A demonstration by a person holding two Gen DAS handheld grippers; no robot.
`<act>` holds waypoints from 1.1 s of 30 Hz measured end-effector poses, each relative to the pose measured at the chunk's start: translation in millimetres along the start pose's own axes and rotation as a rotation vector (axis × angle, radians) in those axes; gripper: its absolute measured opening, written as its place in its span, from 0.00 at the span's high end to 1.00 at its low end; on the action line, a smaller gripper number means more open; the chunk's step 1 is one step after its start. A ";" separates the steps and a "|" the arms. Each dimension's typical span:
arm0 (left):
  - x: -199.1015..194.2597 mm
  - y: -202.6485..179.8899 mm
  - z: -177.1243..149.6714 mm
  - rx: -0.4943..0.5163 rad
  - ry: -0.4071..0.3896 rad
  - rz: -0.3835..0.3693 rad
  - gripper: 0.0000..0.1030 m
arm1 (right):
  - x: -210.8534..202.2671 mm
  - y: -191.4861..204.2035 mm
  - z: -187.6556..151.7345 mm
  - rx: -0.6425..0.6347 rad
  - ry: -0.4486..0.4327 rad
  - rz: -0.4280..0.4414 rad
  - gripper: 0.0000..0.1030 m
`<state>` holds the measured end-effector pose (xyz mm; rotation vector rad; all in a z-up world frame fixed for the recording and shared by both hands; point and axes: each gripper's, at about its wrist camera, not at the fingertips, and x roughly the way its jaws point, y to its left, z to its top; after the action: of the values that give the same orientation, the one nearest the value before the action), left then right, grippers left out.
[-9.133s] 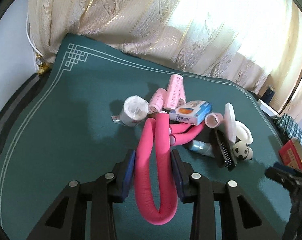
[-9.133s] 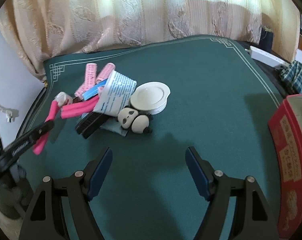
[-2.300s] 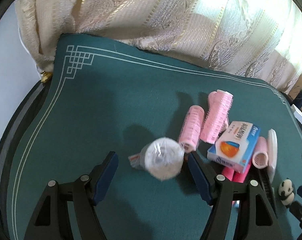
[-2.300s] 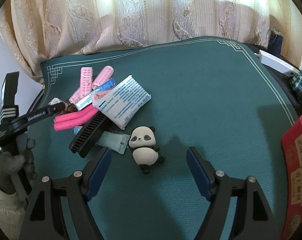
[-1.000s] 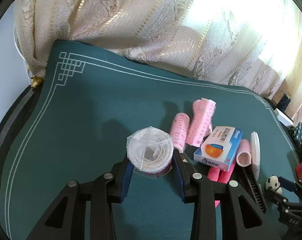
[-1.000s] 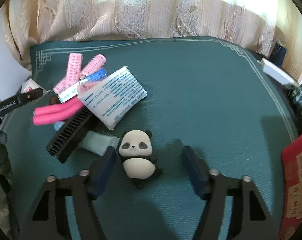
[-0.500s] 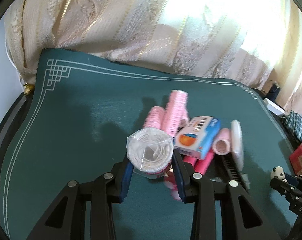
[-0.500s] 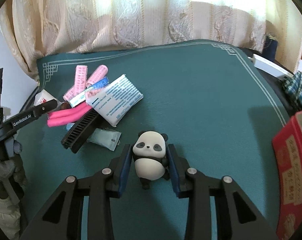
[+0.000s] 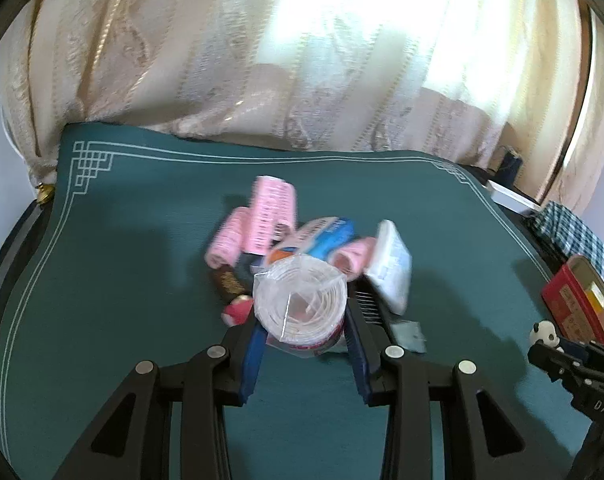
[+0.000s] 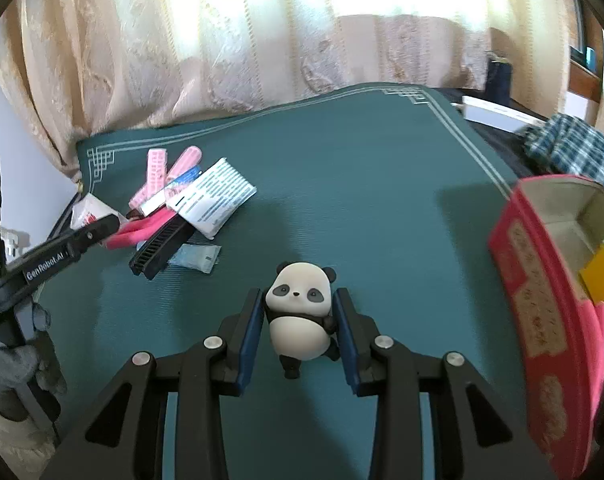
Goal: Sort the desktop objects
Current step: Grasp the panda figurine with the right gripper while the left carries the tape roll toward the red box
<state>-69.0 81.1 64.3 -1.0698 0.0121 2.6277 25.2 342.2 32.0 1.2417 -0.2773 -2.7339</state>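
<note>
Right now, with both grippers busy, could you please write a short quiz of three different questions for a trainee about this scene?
1. True or false: the right gripper is shut on the black-and-white panda figurine.
2. What does the left gripper hold? A) black comb B) plastic-wrapped white roll C) pink hair roller
3. Fill in: the open red cardboard box lies to the panda's ____ in the right wrist view.

Key: 1 true; 2 B; 3 right.
</note>
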 end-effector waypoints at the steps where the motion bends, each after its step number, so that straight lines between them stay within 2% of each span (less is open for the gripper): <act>1: -1.2 -5.3 -0.4 0.007 0.000 -0.004 0.62 | -3.4 -2.9 -0.9 0.006 -0.006 -0.001 0.62; 13: -16.6 -74.3 -7.1 0.103 -0.006 -0.064 0.62 | -53.1 -47.6 -13.7 0.086 -0.082 -0.017 0.62; 19: -14.0 -111.0 -16.5 0.124 0.022 -0.120 0.62 | -81.9 -77.5 -24.3 0.146 -0.128 -0.040 0.62; 26: -16.3 -154.7 -21.3 0.181 0.034 -0.169 0.62 | -114.3 -122.4 -31.5 0.222 -0.191 -0.118 0.62; 33: -17.5 -192.0 -23.4 0.232 0.045 -0.215 0.62 | -128.7 -170.8 -39.1 0.316 -0.200 -0.191 0.62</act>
<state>12.7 256.6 79.5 -0.9904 0.1954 2.3432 132.4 528.6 63.8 1.1087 -0.6679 -3.0763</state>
